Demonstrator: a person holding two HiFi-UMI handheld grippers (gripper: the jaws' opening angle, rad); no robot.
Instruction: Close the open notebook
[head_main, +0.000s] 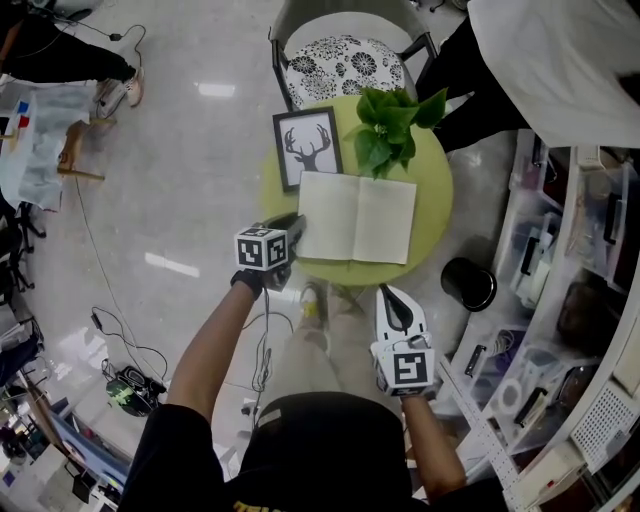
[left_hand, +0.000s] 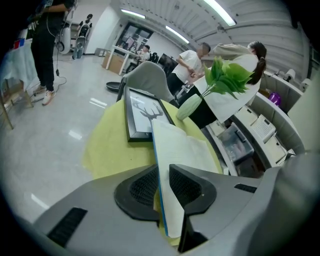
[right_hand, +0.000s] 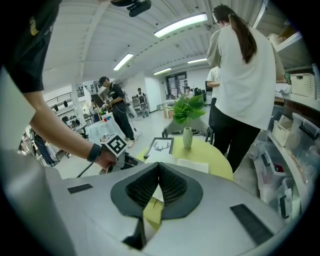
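The notebook (head_main: 357, 217) lies open in the middle of the table (head_main: 430, 185), both halves spread out. The picture frame (head_main: 308, 147) and the plant (head_main: 392, 125) stand toward the table's far edge. Your left gripper (head_main: 297, 236) is at the table's left side, its jaws narrow and pinched on the outer edge of the notebook's left half. The left gripper view shows the blue-edged cover and its pages caught between the pads (left_hand: 142, 187). Your right gripper (head_main: 391, 293) hangs just off the table's near edge, touching nothing, with its jaws pressed together and nothing between them.

So the grasp looks made, but the closing itself is not yet under way, since from above the left half shows no real lift off the table. What is left, as I read it, is to swing that half up and over onto the right half, then release once it lies flat. If the book slides on the table, your right gripper is free to steady the right half.
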